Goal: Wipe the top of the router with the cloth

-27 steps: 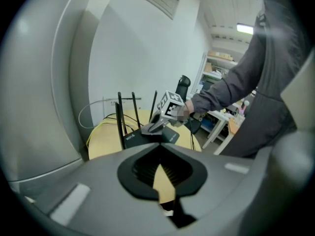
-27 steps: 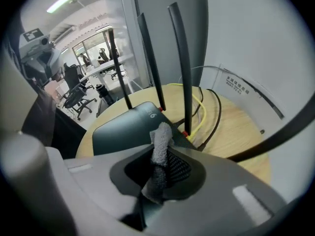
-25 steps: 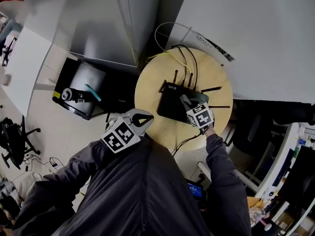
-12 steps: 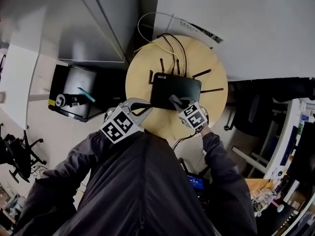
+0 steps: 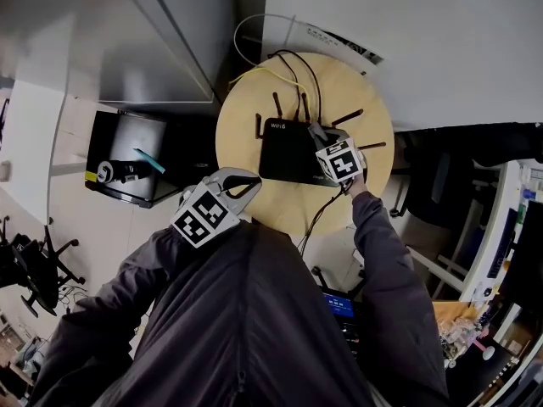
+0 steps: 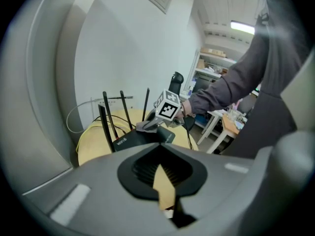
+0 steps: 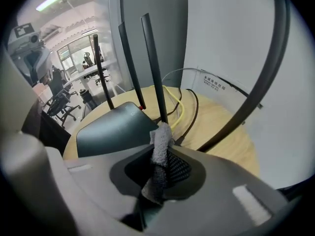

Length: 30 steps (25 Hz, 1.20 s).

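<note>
A person in a dark jacket (image 5: 254,329) is leaning over a round wooden table (image 5: 276,206), working through the wiping step itself. Nearest the body, the left gripper (image 5: 244,186) is hovering at the table's near left edge, its jaws drawn together on nothing and taking no part. Farther in, the right gripper (image 5: 322,139) is pressing down on the far right part of the black router (image 5: 284,151), which is sitting at the middle of the table. Its jaws are clamping the grey cloth (image 7: 160,144), whose free end is sticking out past the tips and appears to be touching the router's lid close to the antenna bases. Beyond that, the upright antennas (image 7: 152,63) are fencing the far edge, with a yellow cable (image 7: 183,109) and black leads trailing toward the white wall (image 5: 424,41). Most of the lid's left and near surface looks to be awaiting a pass. The next move likely calls for dragging the cloth leftward along the top, pressing lightly enough that the router is not sliding and keeping the jaws clear of the antennas.
</note>
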Tool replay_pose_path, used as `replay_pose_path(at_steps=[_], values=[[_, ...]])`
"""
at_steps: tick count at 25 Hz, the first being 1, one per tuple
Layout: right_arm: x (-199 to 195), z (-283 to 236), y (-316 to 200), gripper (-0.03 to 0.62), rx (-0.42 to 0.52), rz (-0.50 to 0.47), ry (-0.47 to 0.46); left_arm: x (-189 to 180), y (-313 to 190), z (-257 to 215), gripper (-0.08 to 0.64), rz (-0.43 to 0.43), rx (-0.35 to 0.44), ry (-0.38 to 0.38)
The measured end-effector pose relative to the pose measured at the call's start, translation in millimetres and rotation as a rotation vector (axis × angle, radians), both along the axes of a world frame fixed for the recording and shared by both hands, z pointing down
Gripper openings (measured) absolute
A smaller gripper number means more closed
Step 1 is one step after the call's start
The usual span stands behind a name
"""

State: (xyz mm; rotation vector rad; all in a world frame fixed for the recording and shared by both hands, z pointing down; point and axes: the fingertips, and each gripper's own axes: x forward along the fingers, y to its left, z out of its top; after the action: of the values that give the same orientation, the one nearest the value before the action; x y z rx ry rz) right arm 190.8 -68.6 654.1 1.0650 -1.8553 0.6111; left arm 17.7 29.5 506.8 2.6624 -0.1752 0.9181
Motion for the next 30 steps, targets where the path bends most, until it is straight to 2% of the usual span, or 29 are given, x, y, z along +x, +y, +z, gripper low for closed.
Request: replay_pose_path(at_steps=[4, 11, 15, 17, 20, 25, 28, 30], values=[[-6.9, -1.3, 26.7, 0.040, -0.040, -0.051, -0.005, 4.6, -1.8, -0.8, 0.000, 0.019, 0.006, 0.004], [-36.0, -2.9, 101.2, 0.040, -0.073, -0.095, -0.067, 11.3, -6.0, -1.7, 0.000, 0.047, 0.007, 0.013], [-42.5, -5.1, 107.5, 0.038, -0.074, -0.100, -0.077, 12.5, -5.0, -0.7, 0.000, 0.052, 0.001, 0.012], [-31.5, -9.8, 94.9, 0.040, -0.036, -0.063, -0.059, 11.9, -2.4, -1.2, 0.000, 0.056, 0.002, 0.010], [4.6, -15.9, 64.5, 0.040, 0.017, 0.050, 0.003, 10.4, 0.3, -1.6, 0.000, 0.054, 0.002, 0.008], [45.9, -5.5, 30.0, 0.040, 0.034, 0.198, 0.093, 5.5, 3.1, -1.8, 0.000, 0.039, 0.001, 0.004], [53.7, -0.3, 27.1, 0.038, 0.046, 0.232, 0.116, 2.3, 3.9, -2.5, 0.000, 0.026, -0.002, 0.006], [52.2, -1.6, 29.9, 0.038, 0.031, 0.217, 0.121, 0.1, 3.0, -2.5, 0.000, 0.019, -0.004, 0.009]])
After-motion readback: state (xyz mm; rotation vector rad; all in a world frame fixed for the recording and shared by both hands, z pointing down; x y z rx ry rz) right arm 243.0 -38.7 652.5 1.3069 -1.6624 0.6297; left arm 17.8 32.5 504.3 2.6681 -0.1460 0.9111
